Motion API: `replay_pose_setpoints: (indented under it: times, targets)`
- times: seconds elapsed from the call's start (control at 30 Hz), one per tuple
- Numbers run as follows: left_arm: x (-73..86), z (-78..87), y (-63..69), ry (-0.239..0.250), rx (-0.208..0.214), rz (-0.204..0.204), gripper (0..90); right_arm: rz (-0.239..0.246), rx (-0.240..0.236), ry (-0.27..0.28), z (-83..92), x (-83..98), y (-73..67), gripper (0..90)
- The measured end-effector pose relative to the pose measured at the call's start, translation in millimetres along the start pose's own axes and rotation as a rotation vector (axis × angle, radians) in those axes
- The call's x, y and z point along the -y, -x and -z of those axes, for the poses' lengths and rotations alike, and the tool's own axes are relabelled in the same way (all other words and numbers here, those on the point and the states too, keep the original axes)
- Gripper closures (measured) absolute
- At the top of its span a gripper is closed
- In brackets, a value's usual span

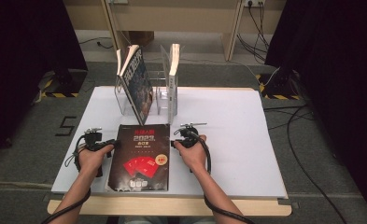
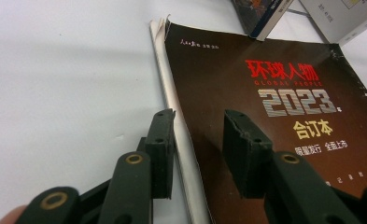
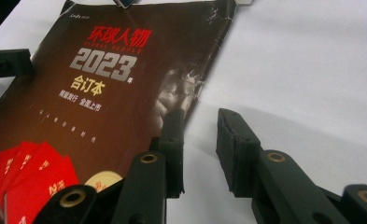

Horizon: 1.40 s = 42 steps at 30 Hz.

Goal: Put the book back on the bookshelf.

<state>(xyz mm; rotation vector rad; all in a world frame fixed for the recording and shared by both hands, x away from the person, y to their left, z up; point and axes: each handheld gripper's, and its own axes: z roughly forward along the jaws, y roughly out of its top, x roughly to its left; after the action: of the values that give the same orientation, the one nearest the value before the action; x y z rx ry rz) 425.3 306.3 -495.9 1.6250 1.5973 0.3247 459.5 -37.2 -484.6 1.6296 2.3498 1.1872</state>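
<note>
A dark magazine (image 1: 140, 157) lies flat on the white worktop (image 1: 228, 135), cover up, right in front of the person, with a gripper on either side of it. The left gripper (image 1: 110, 145) sits at the magazine's left edge, near the top corner, hand wrapped around its body, forearm coming in from the bottom left. In the left gripper view its jaws stand apart and straddle the spine edge (image 2: 181, 140): one jaw out over the bare worktop, the other over the cover. Whether the pads touch the paper is hard to tell from here; nothing looks pinched.

Over to the right gripper (image 1: 175, 142), at the magazine's right edge, level with the left one. In the right gripper view its jaws are apart too, one over the creased cover edge (image 3: 190, 93), the other over white worktop, with clear space between them. The tip of the left gripper pokes in at the far left of that view.

Behind the magazine a clear rack (image 1: 160, 95) holds a leaning book (image 1: 137, 81) and an upright book (image 1: 173, 79). The rack's walls are see-through and hard to trace. The magazine's lower end is cut off in both gripper views, and the small print on the cover is unreadable.
</note>
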Motion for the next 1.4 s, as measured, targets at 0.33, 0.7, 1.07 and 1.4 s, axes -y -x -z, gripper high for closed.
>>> replay_pose_setpoints:
  times: [0.33,0.7,1.07,1.4]
  targets:
    - [-0.1,-0.2,1.2,-0.003,-0.009,-0.017,63.5,0.002,0.018,0.000,-11.0,-7.9,-5.4,71.0]
    - [-0.2,-0.3,2.5,-0.008,-0.023,-0.040,65.2,0.027,0.032,-0.003,-21.1,-13.5,-15.9,69.0]
    - [-0.6,-0.7,6.9,-0.017,-0.069,-0.065,71.1,0.018,0.102,0.005,-22.2,-12.7,-22.9,84.8]
    - [0.2,1.4,12.2,-0.017,-0.116,-0.114,79.6,0.019,0.094,0.003,-19.5,-12.0,-21.2,90.0]
